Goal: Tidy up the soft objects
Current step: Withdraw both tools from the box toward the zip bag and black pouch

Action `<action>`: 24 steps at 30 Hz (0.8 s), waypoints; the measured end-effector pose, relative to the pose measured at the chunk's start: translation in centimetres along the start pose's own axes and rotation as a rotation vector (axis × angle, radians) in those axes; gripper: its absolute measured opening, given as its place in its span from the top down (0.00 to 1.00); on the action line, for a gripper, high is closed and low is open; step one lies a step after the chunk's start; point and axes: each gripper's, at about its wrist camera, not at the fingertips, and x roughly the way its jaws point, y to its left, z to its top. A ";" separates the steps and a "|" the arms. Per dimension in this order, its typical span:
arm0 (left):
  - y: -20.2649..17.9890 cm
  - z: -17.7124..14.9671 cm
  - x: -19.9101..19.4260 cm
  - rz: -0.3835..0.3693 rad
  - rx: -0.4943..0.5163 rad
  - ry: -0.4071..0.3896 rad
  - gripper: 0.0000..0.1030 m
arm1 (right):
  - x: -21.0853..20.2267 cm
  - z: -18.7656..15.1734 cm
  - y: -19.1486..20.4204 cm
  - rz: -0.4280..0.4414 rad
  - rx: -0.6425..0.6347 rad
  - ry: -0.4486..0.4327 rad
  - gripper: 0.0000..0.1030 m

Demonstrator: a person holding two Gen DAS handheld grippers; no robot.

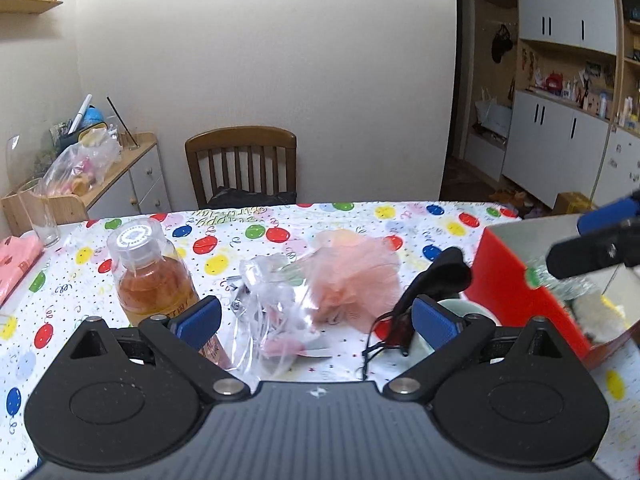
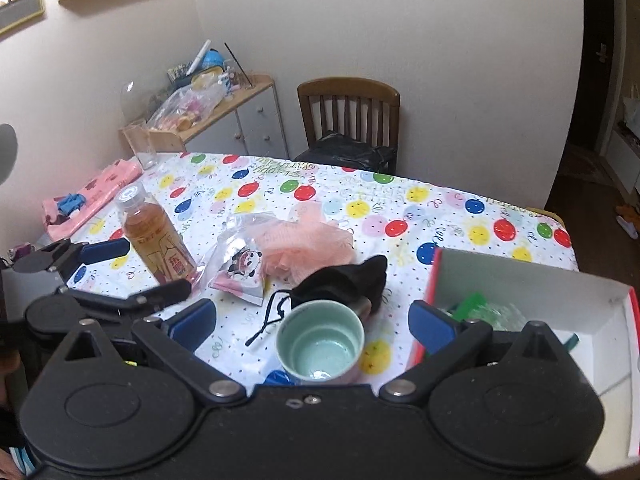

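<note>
A pink mesh bath puff [image 1: 352, 272] [image 2: 304, 244] lies mid-table beside a clear plastic packet [image 1: 276, 308] with a panda picture [image 2: 240, 268]. A black drawstring pouch [image 1: 436, 280] [image 2: 344, 280] lies to their right. A red box with white inside [image 1: 504, 276] [image 2: 520, 280] holds soft items at the right. My left gripper [image 1: 316, 322] is open and empty, just short of the packet; it also shows in the right wrist view [image 2: 132, 270]. My right gripper [image 2: 312, 326] is open and empty above a green cup; it shows over the box in the left wrist view [image 1: 600, 236].
A tea bottle [image 1: 154, 276] [image 2: 156, 236] stands left of the packet. A pale green cup [image 2: 320, 344] stands in front of the pouch. A glass [image 1: 38, 216] and pink cloth [image 2: 92, 196] sit at the far left. A wooden chair [image 1: 242, 164] stands behind the table.
</note>
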 end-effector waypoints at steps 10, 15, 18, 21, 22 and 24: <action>0.6 -0.9 4.5 -0.005 0.073 0.011 0.01 | 5.6 1.4 0.7 -0.074 -0.038 0.085 0.03; 0.3 -1.0 7.0 0.007 0.089 0.038 0.02 | 8.0 1.5 0.3 -0.109 -0.019 0.113 0.07; 0.2 -1.0 8.0 0.009 0.092 0.044 0.05 | 9.5 1.7 0.2 -0.119 -0.020 0.135 0.09; 0.2 -1.1 9.3 0.003 0.091 0.063 0.13 | 11.0 1.7 -0.1 -0.137 -0.013 0.153 0.11; 0.2 -1.1 9.6 0.004 0.091 0.070 0.13 | 11.3 1.7 -0.3 -0.140 -0.004 0.158 0.12; 0.2 -1.2 10.2 0.009 0.088 0.077 0.15 | 12.1 1.7 -0.8 -0.137 0.020 0.166 0.13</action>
